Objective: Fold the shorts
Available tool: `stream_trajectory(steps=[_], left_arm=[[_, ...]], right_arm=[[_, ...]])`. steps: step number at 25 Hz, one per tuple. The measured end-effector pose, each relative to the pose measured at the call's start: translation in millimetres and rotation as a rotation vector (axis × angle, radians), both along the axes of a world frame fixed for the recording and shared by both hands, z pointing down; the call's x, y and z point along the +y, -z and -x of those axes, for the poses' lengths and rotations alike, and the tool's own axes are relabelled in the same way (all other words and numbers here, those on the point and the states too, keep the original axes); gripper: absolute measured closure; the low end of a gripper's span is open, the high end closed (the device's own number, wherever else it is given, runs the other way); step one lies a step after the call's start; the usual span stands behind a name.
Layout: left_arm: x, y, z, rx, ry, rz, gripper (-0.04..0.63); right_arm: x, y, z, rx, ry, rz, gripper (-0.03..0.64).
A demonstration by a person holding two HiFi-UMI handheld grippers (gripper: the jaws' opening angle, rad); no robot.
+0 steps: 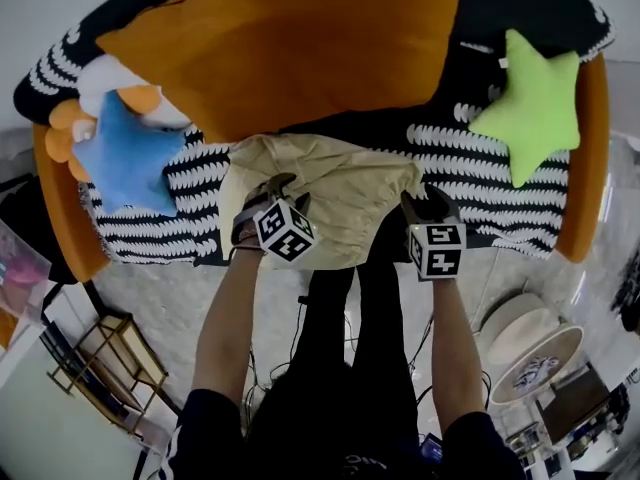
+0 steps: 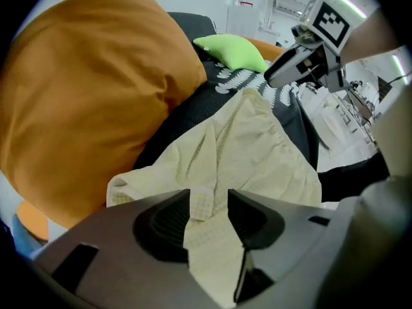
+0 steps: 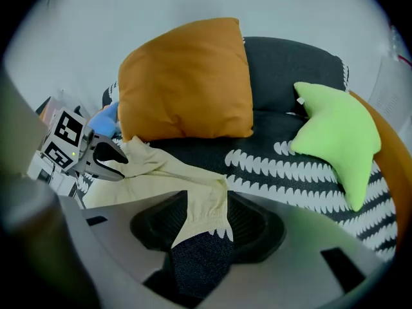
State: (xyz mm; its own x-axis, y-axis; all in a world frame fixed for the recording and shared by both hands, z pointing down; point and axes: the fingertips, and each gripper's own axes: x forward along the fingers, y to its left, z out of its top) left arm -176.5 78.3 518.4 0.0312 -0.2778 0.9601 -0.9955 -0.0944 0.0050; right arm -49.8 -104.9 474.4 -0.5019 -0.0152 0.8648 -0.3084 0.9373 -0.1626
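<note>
Pale yellow shorts [image 1: 335, 193] lie spread on the front of the sofa seat, with their near edge hanging over the seat's rim. My left gripper [image 1: 283, 194] is at the shorts' near left corner. In the left gripper view its jaws [image 2: 209, 214] hold a strip of the checked fabric [image 2: 257, 153], which fills the gap between them. My right gripper [image 1: 426, 201] is at the near right corner. In the right gripper view it [image 3: 207, 217] pinches a hem of the shorts [image 3: 161, 172], with dark trouser cloth showing below the hem. Each gripper also shows in the other's view: the right gripper [image 2: 299, 63] and the left gripper [image 3: 103, 159].
A big orange cushion [image 1: 290, 48] leans at the sofa's back, just behind the shorts. A green star pillow [image 1: 530, 103] sits at the right, a blue star pillow [image 1: 125, 158] at the left. A black-and-white throw [image 1: 480, 168] covers the seat. On the floor are a wooden rack [image 1: 100, 358] and round white dishes [image 1: 530, 353].
</note>
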Motion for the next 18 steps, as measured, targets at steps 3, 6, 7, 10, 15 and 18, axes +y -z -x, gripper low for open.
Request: stream_trajectory(steps=[3,6,7,10,15,18], left_arm=[[-0.1,-11.3,2.4,-0.01,-0.014,0.023,0.432],[4.4,-23.7,9.2,-0.054,-0.047,0.076,0.433],[6.0,-26.8,11.6,-0.056,-0.047,0.091,0.433],[5.7,-31.1,14.7,-0.061,-0.057,0.109,0.439],[-0.2,-34.3,13.6,-0.089,-0.082,0.114,0.573],[-2.3,-28.8,18.7,-0.079,-0.037,0.094,0.577]], right_arm=[[1.1,-10.4,-2.6,0.009,-0.001,0.008,0.417],[5.9,-15.8,-5.4,0.018,0.022,0.013,0.419],[7.4,-17.7,-6.4,0.021,0.029,0.017,0.42],[8.0,-23.3,-10.0,0.033,0.035,0.036,0.416],[-3.7,-35.9,-12.5,0.061,0.03,0.058,0.406],[-5.1,-44.6,-9.5,0.082,0.075,0.078,0.408]])
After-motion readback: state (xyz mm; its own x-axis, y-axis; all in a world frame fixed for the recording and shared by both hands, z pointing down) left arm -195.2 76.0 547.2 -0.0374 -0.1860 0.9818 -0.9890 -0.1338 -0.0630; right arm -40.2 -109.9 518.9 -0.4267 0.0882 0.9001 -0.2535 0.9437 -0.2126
